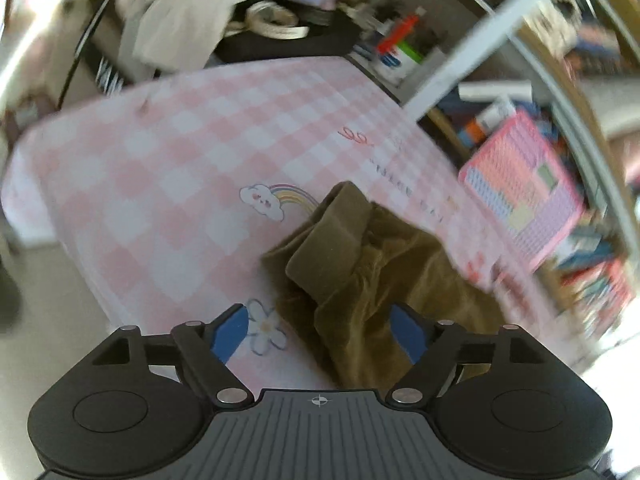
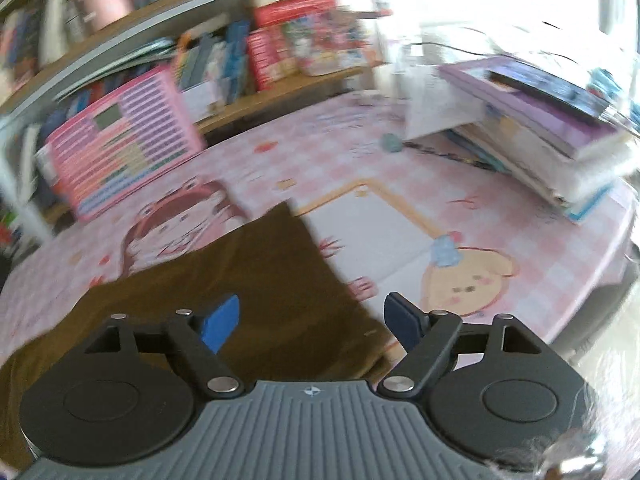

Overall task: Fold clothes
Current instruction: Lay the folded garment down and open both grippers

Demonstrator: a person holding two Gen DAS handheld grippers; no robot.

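An olive-brown garment [image 1: 372, 272] lies on a table with a pink checked cloth [image 1: 168, 160]. In the left wrist view it is bunched, with a folded cuff or sleeve end on top. My left gripper [image 1: 320, 330] is open just above its near edge, empty. In the right wrist view the same garment [image 2: 240, 280] lies flat with a straight corner pointing away. My right gripper [image 2: 314, 320] is open above it, empty. Both views are blurred.
A pink toy board [image 2: 124, 136] leans against a bookshelf [image 2: 280, 52] behind the table. A stack of books [image 2: 540, 136] sits at the table's far right. A chair with pale clothes [image 1: 176, 20] stands beyond the table's far edge in the left view.
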